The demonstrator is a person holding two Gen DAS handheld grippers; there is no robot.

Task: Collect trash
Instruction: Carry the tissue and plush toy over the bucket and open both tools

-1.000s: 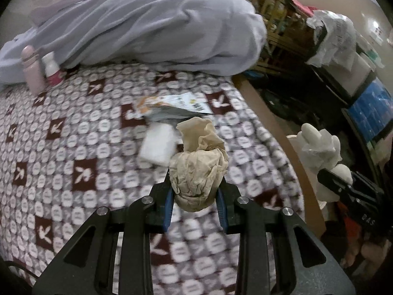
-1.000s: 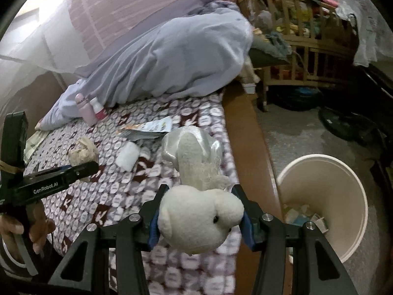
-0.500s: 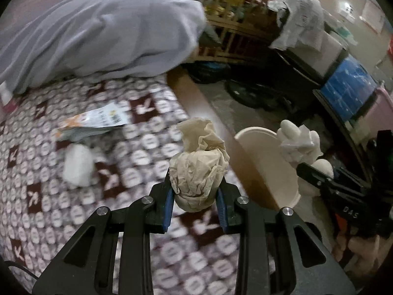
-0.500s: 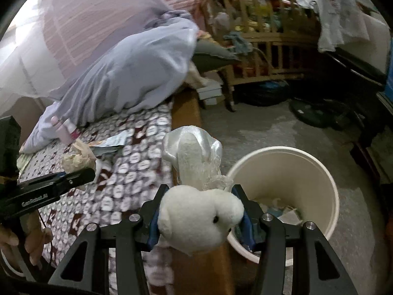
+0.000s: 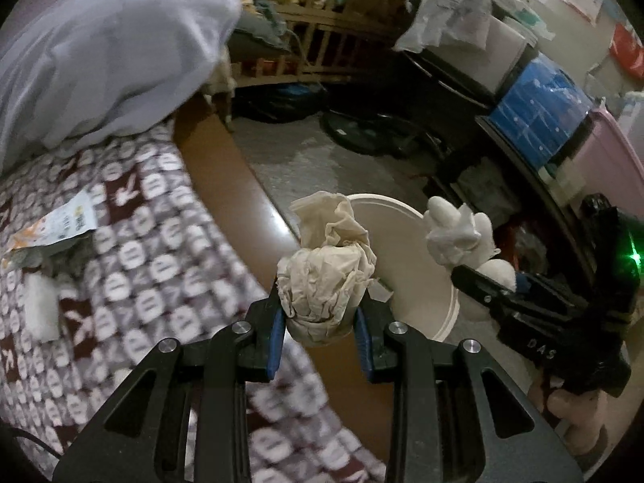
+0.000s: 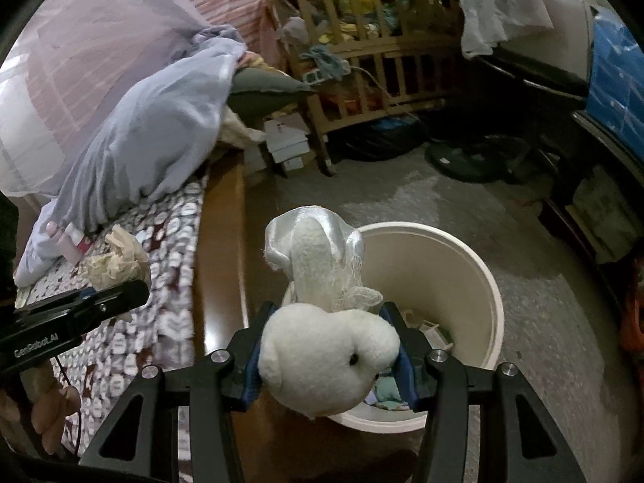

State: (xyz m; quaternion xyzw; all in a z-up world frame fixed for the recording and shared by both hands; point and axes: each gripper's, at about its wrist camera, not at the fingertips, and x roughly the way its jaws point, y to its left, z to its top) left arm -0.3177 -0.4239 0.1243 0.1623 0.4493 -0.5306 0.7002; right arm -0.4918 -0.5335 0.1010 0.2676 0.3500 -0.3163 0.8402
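My left gripper (image 5: 320,314) is shut on a crumpled beige paper wad (image 5: 326,281), held above the bed's wooden edge (image 5: 225,185); the wad also shows in the right wrist view (image 6: 116,261). My right gripper (image 6: 326,356) is shut on a white plush toy (image 6: 326,358) with a satin-wrapped body, held over the near rim of a cream trash bin (image 6: 475,281). The bin (image 5: 410,265) holds some litter and stands on the floor beside the bed. The toy also shows in the left wrist view (image 5: 459,233).
On the patterned bedspread (image 5: 141,241) lie a printed wrapper (image 5: 56,225) and a white tissue (image 5: 40,310). A lilac blanket (image 6: 161,120) is heaped at the bed's far end. A wooden crib (image 6: 382,48), a fan base (image 6: 463,157) and storage boxes (image 5: 539,104) surround the floor.
Both grippers have swung right, away from the bed towards the bin, each still holding its object. The bin is now closer and under the toy.
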